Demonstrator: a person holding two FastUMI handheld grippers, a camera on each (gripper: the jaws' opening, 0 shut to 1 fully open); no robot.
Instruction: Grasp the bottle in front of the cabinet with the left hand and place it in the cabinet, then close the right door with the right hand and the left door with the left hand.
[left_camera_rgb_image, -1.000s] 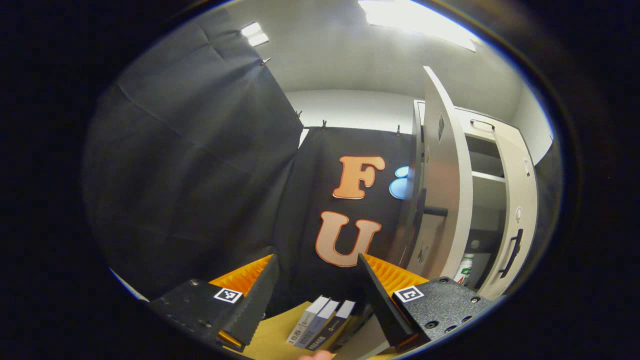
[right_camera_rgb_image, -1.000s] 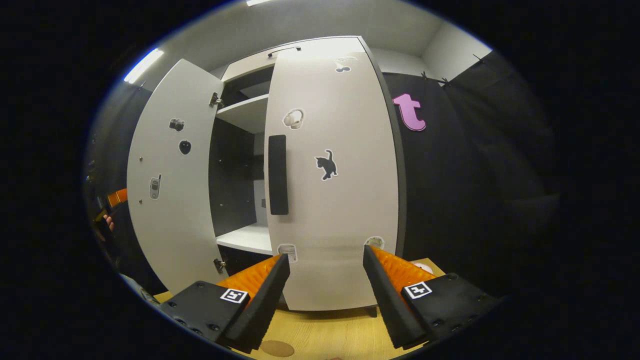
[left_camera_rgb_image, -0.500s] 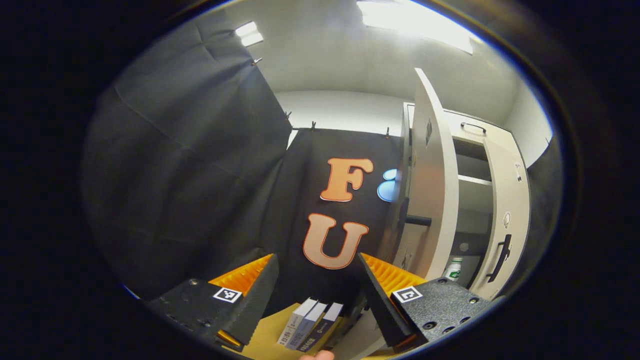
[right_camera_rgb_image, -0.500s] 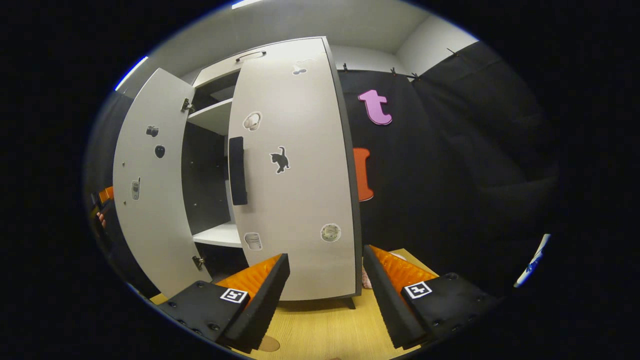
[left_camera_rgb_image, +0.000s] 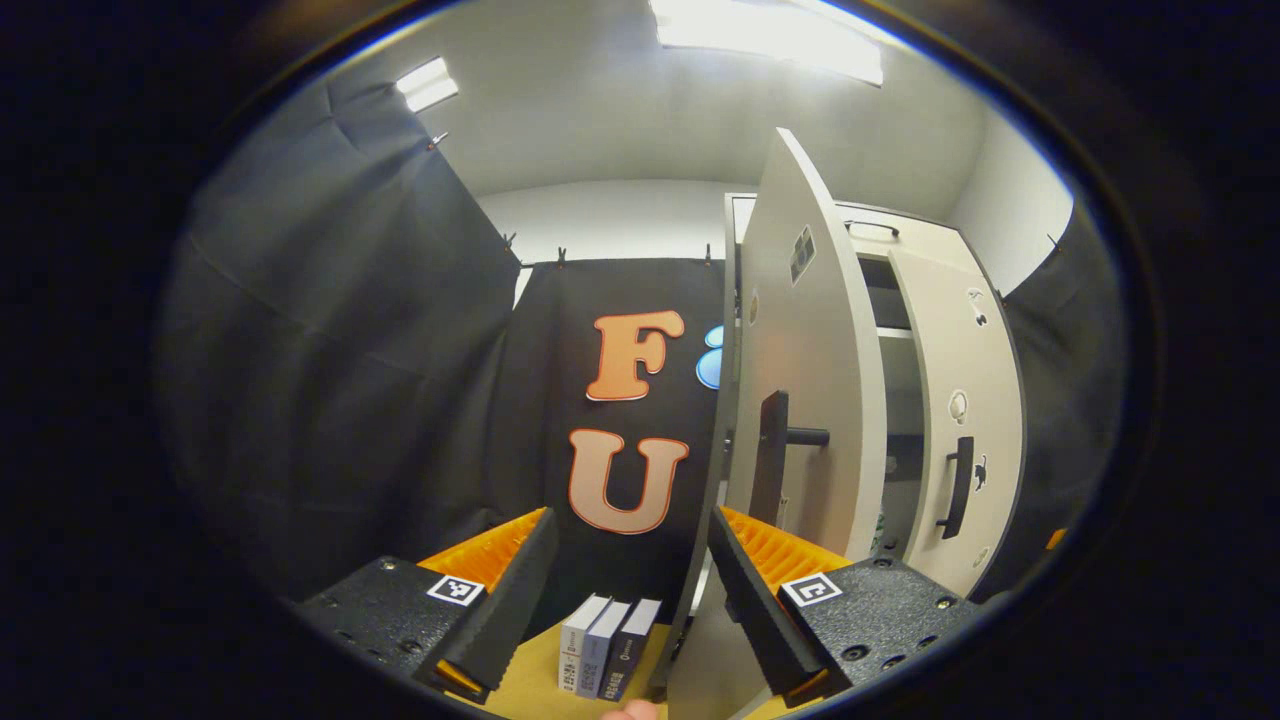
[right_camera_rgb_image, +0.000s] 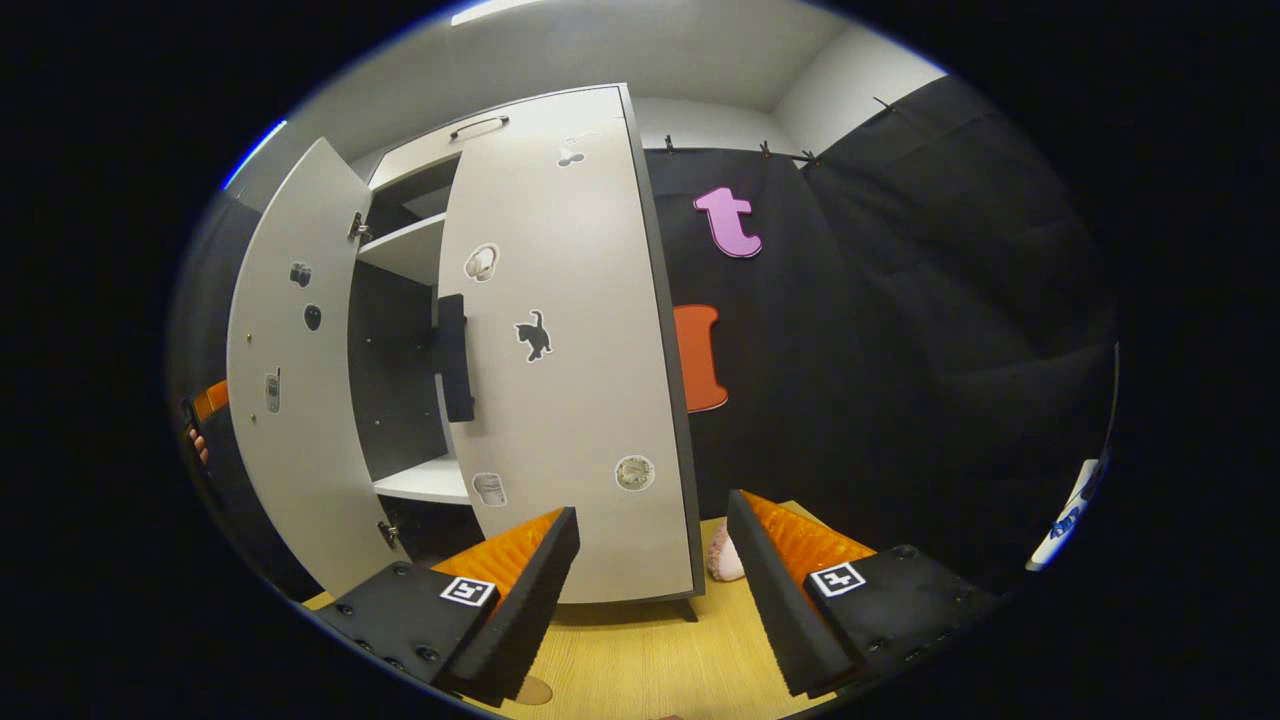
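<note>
we've got left gripper (left_camera_rgb_image: 625, 590) spread wide, nothing in it | three boxes (left_camera_rgb_image: 607, 648) ahead, print too tiny to read | left door (left_camera_rgb_image: 800, 380) ajar to its right | bottle hidden | right gripper (right_camera_rgb_image: 650, 585) gaping, empty, right door (right_camera_rgb_image: 560, 350) nearly closed ahead-left

Left tongs (left_camera_rgb_image: 628, 575) were held level with the jaws spread wide, nothing between them. Right tongs (right_camera_rgb_image: 650, 575) were likewise level, jaws apart and empty. A fingertip (left_camera_rgb_image: 632, 711), probably the holder's, showed at the lower edge of the left gripper view.
</note>
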